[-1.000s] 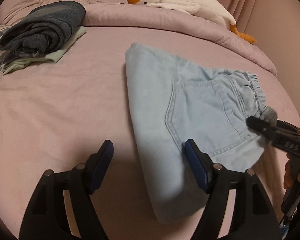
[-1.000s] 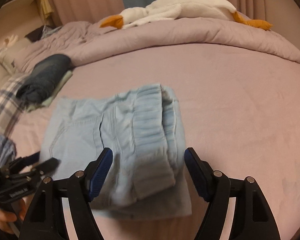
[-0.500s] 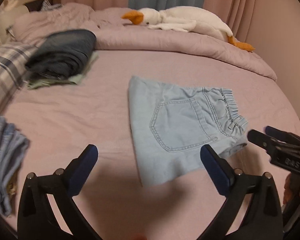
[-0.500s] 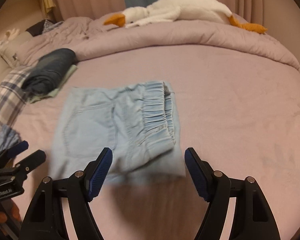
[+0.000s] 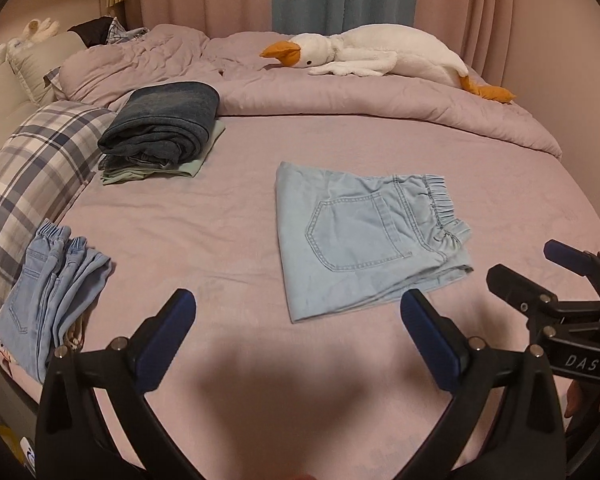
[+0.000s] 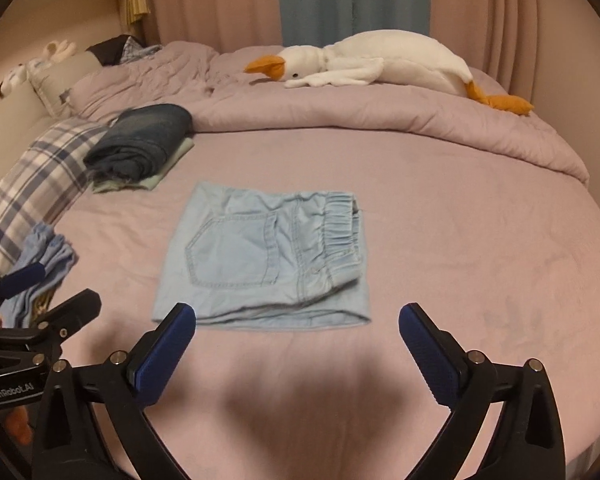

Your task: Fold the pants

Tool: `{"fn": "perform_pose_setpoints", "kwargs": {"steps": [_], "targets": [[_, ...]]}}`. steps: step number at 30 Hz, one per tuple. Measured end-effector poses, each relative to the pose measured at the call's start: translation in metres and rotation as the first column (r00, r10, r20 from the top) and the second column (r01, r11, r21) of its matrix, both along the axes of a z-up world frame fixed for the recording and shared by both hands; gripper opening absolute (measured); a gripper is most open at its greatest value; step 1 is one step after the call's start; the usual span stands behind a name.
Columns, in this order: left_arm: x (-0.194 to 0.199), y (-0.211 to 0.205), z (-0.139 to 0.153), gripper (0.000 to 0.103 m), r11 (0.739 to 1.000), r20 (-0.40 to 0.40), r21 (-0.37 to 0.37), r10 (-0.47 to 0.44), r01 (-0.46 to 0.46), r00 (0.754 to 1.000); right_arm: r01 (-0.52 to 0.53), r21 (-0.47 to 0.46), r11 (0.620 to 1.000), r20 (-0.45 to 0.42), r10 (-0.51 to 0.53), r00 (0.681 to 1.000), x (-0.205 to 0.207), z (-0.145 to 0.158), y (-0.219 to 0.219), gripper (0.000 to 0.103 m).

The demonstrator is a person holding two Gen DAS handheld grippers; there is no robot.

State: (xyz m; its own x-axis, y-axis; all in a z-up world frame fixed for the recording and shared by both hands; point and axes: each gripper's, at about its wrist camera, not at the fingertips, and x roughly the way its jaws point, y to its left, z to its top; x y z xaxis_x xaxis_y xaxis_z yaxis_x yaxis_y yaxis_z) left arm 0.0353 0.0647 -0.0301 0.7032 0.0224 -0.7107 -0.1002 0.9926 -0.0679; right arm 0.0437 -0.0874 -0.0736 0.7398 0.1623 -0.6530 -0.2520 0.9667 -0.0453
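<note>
- Folded pants (image 5: pixel 364 240) lie flat on the bed (image 5: pixel 220 216), ahead of both tongs.
- Left tongs (image 5: pixel 298 332): wide, empty, jaws just opened.
- Right tongs (image 6: pixel 297 334): likewise, squarely facing the pants' near long edge.

Folded light-blue denim pants (image 6: pixel 268 256) lie flat on the pink bed (image 6: pixel 480 248), back pocket uppermost. The right gripper (image 6: pixel 297 334), jaws just opened wide and empty, hovers apart from them. A plush goose (image 6: pixel 380 62) rests on the rolled duvet (image 6: pixel 380 120) behind.
</note>
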Motion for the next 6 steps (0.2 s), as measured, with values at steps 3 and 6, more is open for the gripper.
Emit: {"fn": "perform_pose_setpoints", "kwargs": {"steps": [3, 6], "targets": [[-0.0037, -0.0037, 0.002, 0.103, 1.0, 0.003, 0.001, 0.006, -0.006, 1.0, 0.002, -0.018, 1.0, 0.013, -0.002, 1.0, -0.0062, 0.0029, 0.0025, 0.101], [-0.006, -0.0054, 0.004, 0.103, 1.0, 0.003, -0.009, 0.006, -0.006, 1.0, 0.001, -0.015, 1.0, 0.022, -0.001, 1.0, -0.0106, 0.0064, 0.0032, 0.101]]}}
